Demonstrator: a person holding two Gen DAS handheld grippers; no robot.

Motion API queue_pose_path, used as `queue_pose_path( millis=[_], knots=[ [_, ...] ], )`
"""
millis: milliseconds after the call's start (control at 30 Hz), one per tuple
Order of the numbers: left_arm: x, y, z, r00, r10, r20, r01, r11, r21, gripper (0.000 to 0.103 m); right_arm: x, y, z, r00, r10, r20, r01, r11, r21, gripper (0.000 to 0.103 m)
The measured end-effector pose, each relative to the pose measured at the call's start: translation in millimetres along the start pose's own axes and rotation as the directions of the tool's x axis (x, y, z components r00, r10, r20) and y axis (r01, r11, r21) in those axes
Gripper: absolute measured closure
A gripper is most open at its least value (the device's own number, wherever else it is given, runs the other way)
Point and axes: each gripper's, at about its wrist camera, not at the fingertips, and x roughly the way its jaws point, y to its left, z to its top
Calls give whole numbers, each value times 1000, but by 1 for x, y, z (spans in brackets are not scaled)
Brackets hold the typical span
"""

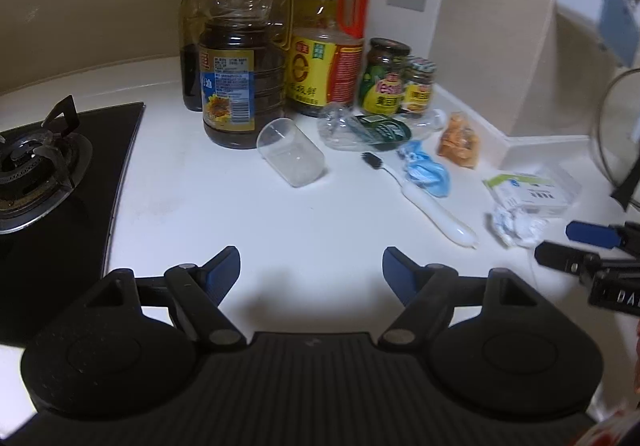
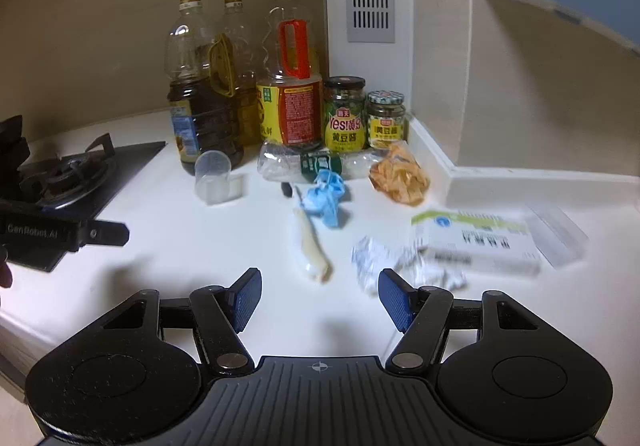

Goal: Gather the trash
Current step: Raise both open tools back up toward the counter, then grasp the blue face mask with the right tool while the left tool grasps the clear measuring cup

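Trash litters your glossy white worktop (image 2: 200, 266): crumpled paper wad (image 2: 374, 264), crushed clear bottle (image 2: 320, 163), blue mask (image 2: 326, 197), toppled plastic cup (image 2: 212, 177). Your left tool (image 1: 311, 270) and right tool (image 2: 320, 300) gape, both empty.

This is a home kitchen. A gas stove (image 1: 36, 161) sits in the white table (image 1: 240, 213). Big oil bottles (image 1: 236, 85) and sauce jars (image 2: 345, 113) stand by the tiled wall (image 2: 100, 45).
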Motion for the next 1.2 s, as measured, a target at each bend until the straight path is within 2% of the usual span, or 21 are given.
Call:
queue_pose_path(
  millis=[167,467,533,600,700,867,1067,1200],
  knots=[
    [22,1,24,998,56,-12,-57,998,-36,27,29,-20,24,1000,27,5,-28,1000,11,38],
    [97,16,75,999,27,-23,-29,994,-103,27,76,-27,52,1000,-8,-8,9,996,87,38],
    [114,19,82,999,20,-37,-25,993,-118,28,88,-27,55,1000,-16,-26,19,995,94,42],
    [131,20,88,998,13,-58,-20,992,-123,33,100,-28,57,999,-17,-45,22,994,107,48],
    [148,21,92,997,15,-78,-23,994,-110,39,114,-29,58,998,-13,-62,21,991,130,50],
    [162,24,92,995,11,-103,-20,995,-94,48,139,-28,63,996,13,-88,0,990,140,52],
    [155,29,86,995,-8,-103,-2,996,-89,49,169,-25,65,988,37,-148,-19,992,122,58],
    [146,28,82,995,-17,-99,10,997,-79,49,178,-27,61,983,44,-176,-23,993,115,73]
  ],
)
